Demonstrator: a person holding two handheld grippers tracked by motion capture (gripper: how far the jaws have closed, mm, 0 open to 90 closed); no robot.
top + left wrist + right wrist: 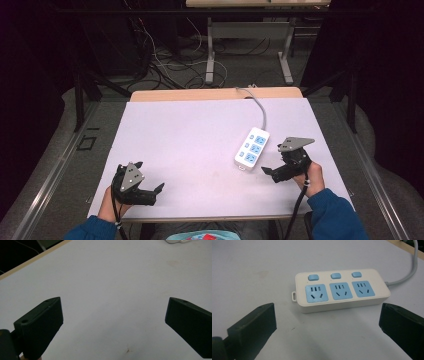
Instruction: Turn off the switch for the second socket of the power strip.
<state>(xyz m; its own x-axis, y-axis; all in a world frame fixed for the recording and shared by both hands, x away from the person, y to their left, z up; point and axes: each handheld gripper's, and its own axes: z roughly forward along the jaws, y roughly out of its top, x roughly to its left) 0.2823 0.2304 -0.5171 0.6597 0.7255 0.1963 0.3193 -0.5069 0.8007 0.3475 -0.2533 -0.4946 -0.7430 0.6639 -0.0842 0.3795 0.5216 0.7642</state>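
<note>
You are holding the right gripper (270,172) just beside the near end of the white plastic power strip with three blue sockets and three blue switches (252,146), its jaws spread wide and gripping nothing. In the right gripper view the strip (339,291) is lying across the gap between those jaws, so you seem to be lining up on it. It is lying flat on the white table cover (190,145), right of centre, its grey cable (258,106) trailing off the far edge. You are keeping the left gripper (152,194) well apart near the front left, jaws also spread and empty, probably waiting. No brand or readable writing is showing on the strip.
</note>
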